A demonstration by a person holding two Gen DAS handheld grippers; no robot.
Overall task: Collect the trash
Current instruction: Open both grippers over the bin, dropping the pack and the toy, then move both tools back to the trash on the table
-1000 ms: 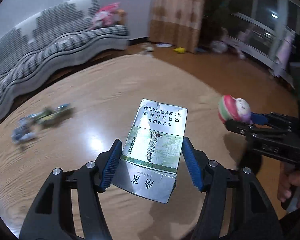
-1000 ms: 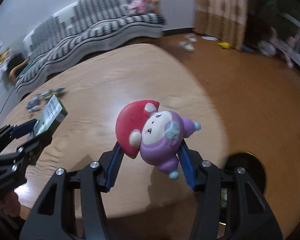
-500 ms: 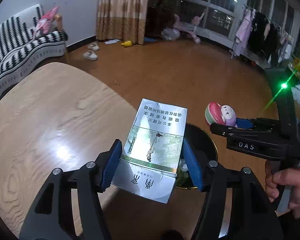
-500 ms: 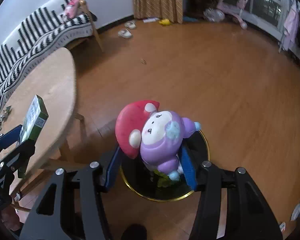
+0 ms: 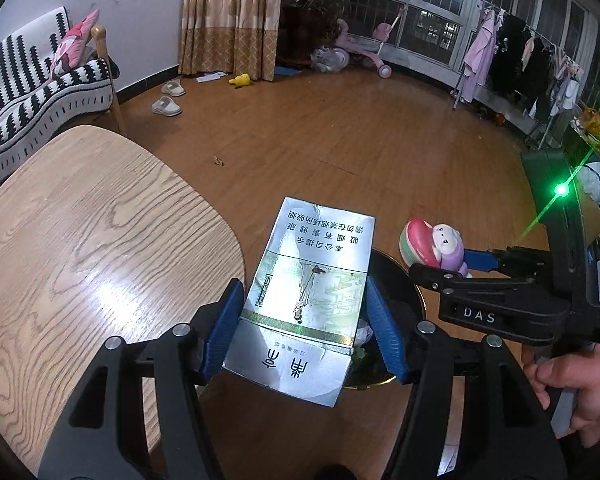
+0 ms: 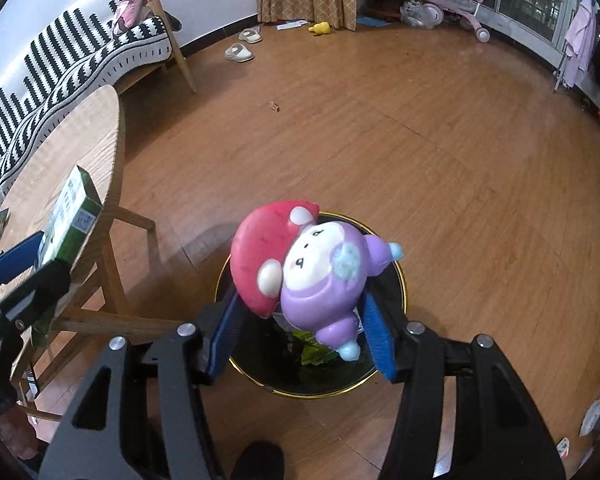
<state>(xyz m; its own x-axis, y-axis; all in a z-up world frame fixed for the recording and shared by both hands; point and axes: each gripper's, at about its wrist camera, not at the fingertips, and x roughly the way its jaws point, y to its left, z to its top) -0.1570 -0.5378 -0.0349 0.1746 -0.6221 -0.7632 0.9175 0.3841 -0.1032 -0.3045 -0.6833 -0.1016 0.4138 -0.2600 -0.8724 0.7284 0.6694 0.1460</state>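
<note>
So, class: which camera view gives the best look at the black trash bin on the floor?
The right wrist view: the trash bin shows nearly its whole gold rim and litter inside, below the squishy toy. In the left wrist view the cigarette carton hides most of it; only a dark sliver shows.

A brown wooden floor (image 6: 440, 128) is seen; a striped sofa (image 5: 24, 92) is placed along the white wall (image 5: 140, 12), with patterned curtains (image 5: 232, 20) beside dark windows (image 5: 432, 20).
</note>
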